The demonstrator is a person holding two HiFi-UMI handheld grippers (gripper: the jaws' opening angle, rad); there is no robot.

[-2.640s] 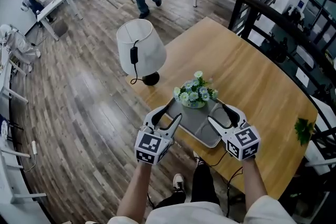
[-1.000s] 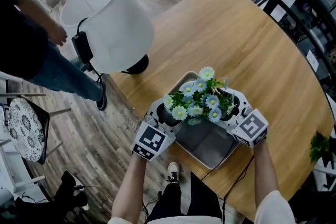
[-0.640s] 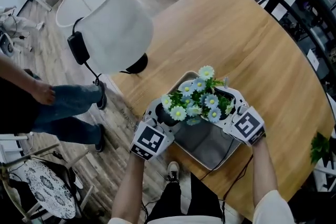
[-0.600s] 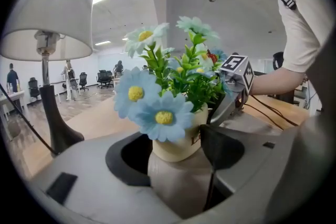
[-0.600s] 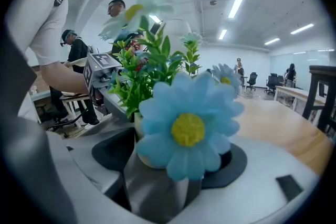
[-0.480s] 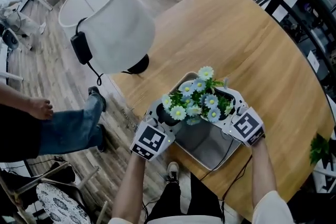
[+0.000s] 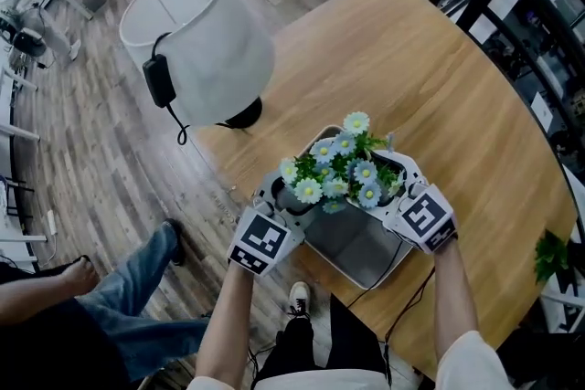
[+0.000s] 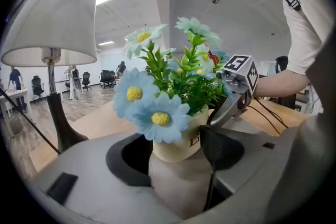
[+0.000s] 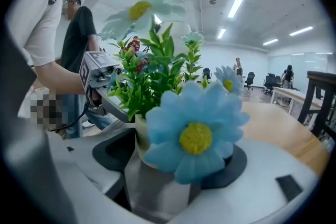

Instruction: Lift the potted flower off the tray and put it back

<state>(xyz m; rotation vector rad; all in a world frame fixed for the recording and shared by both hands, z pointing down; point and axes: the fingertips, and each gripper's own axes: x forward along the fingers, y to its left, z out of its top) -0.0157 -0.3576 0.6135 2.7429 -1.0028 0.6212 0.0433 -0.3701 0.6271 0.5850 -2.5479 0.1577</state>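
The potted flower (image 7: pixel 336 171), pale blue daisies over green leaves in a cream pot, hangs over the far end of the grey tray (image 7: pixel 356 244). Both grippers hold it from opposite sides: my left gripper (image 7: pixel 285 199) and my right gripper (image 7: pixel 395 187). In the left gripper view the pot (image 8: pixel 181 148) sits between the jaws of my left gripper (image 8: pixel 176 168), with the right gripper (image 8: pixel 239 78) beyond. The right gripper view shows the pot (image 9: pixel 137 140) between the jaws of my right gripper (image 9: pixel 163 176), a big daisy (image 9: pixel 195 136) partly covering it. The pot's base is hidden.
A white-shaded lamp (image 7: pixel 196 46) stands at the wooden table's (image 7: pixel 430 78) left edge. A small green plant (image 7: pixel 548 256) sits at the table's right rim, by a black railing (image 7: pixel 512 5). A person's leg (image 7: pixel 119 315) is on the floor at lower left.
The flower and both grippers have crept slightly up and away over the tray. The passer-by on the left has moved down toward the lower left corner.
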